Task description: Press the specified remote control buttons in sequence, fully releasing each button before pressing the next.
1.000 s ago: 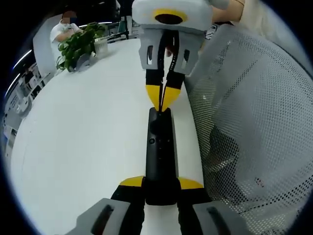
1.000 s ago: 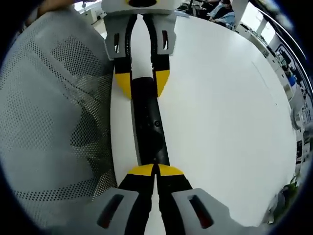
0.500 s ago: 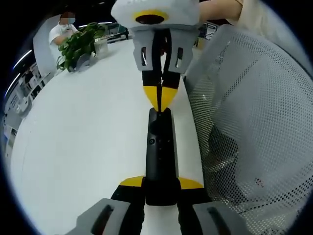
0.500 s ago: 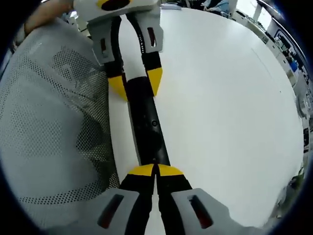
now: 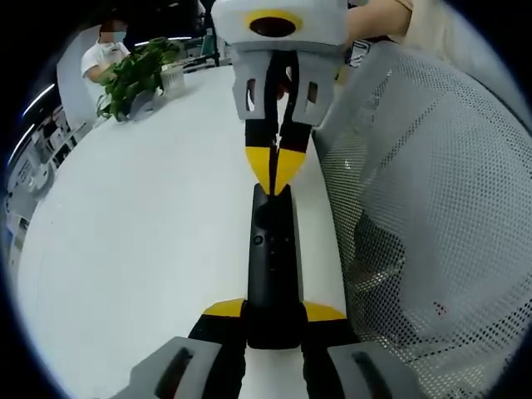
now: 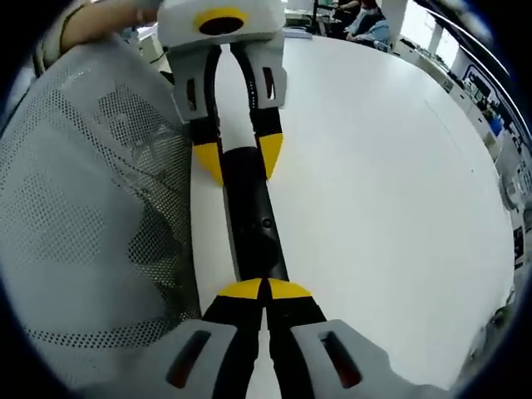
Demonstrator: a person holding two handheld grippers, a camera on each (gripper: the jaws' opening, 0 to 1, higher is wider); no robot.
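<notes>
A long black remote (image 5: 273,258) lies along the white table's edge. My left gripper (image 5: 273,310) is shut on its near end, one yellow fingertip (image 5: 224,309) on each side. My right gripper (image 5: 274,170) comes down from the top of the left gripper view, shut, with its yellow tips on the remote's far end. In the right gripper view, the right gripper (image 6: 264,289) has its tips together on the remote (image 6: 253,220). Beyond them the left gripper (image 6: 239,158) clamps the remote's other end.
The white table (image 5: 141,216) stretches wide to one side of the remote. A grey mesh chair back (image 5: 432,208) stands close against the table edge, also in the right gripper view (image 6: 91,208). A potted plant (image 5: 133,79) and a person (image 5: 104,50) are at the far end.
The right gripper swayed slightly sideways and came back, its shut tips staying at the remote's end. The left gripper's hold on the remote has not changed.
</notes>
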